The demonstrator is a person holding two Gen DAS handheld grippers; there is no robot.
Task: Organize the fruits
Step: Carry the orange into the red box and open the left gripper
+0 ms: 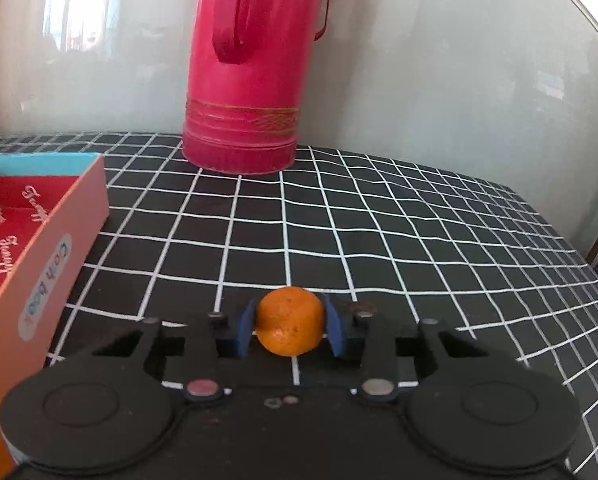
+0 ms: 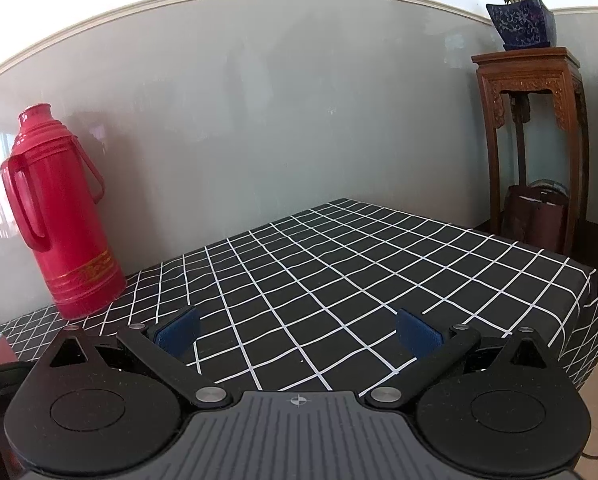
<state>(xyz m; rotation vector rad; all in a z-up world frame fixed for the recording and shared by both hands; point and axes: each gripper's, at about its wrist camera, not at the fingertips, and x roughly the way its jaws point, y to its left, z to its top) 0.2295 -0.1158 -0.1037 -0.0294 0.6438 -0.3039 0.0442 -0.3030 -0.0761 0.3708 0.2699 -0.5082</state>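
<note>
Left tongs [image 1: 290, 326] clamp both blue pads on the orange [image 1: 290, 321] low in the frame's centre, on the checked cloth [image 1: 379, 240], likely bound for the open box [image 1: 59, 248] at left. Right tongs [image 2: 298, 334] gape apart, empty.

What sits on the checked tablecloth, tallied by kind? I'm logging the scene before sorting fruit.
Mandarin orange: 1
Red thermos flask: 1
Open cardboard box: 1
Total: 3
</note>
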